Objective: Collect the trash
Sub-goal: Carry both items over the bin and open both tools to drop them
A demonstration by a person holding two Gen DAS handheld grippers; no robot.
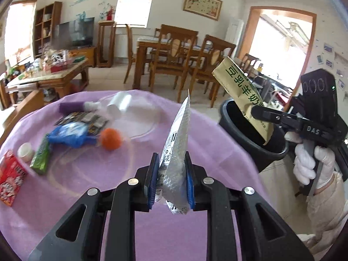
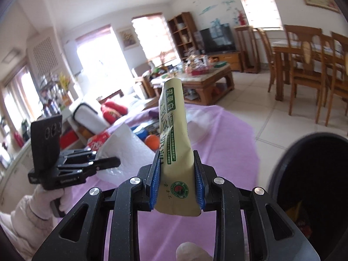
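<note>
One silver wrapper (image 1: 177, 143), clamped upright between the left gripper's (image 1: 170, 180) blue pads, stood over the purple tablecloth (image 1: 217, 156). One tan packet (image 2: 174, 143), pinched by the right gripper (image 2: 177, 187), hung above one black bin (image 1: 243, 128) at the cloth's three o'clock edge; its contents were unclear. At ten o'clock lay one orange ball (image 1: 111, 139), one blue bag (image 1: 69, 136) and one red packet (image 1: 10, 176). Beyond them were dining chairs (image 1: 171, 58).

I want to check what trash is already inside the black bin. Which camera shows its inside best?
The right wrist view: the black bin opens toward that camera, with colourful wrappers deep inside. The left wrist view shows the bin whole, but its interior is dark and partly hidden by the tan packet in the right gripper.
</note>
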